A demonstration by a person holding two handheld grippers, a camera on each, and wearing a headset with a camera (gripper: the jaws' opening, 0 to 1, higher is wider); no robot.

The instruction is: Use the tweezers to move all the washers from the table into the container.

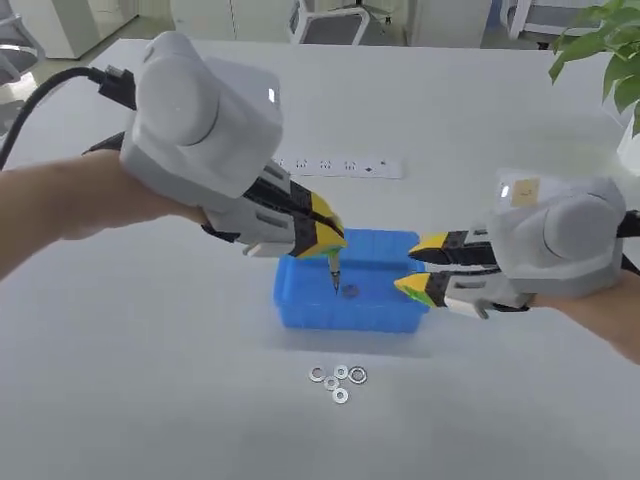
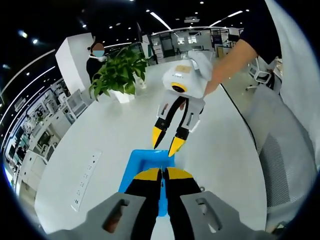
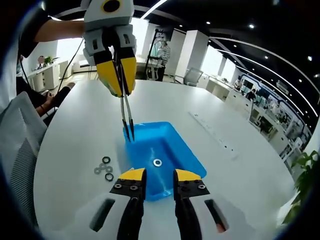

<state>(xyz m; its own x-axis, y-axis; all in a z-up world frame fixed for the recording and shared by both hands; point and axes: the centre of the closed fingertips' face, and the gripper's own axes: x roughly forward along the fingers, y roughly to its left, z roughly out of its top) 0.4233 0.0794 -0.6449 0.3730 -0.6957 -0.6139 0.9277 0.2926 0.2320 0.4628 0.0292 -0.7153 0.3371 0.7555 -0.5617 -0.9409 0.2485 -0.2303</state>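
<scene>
My left gripper [image 1: 328, 238] is shut on thin metal tweezers [image 1: 334, 270], which point down into the blue container [image 1: 300, 305]. In the right gripper view the tweezers [image 3: 126, 117] hang from that gripper [image 3: 120, 90] with their tips just above the container's [image 3: 175, 145] left wall, holding nothing I can see. One washer [image 3: 157, 162] lies on the container floor. Several washers [image 1: 338, 380] sit in a small cluster on the white table in front of the container. My right gripper [image 1: 412, 266] hovers open and empty at the container's right end.
A white power strip [image 1: 340, 165] lies on the table behind the container. A potted plant [image 1: 600, 50] stands at the far right corner. Office chairs stand beyond the table's far edge, and people are in the room behind.
</scene>
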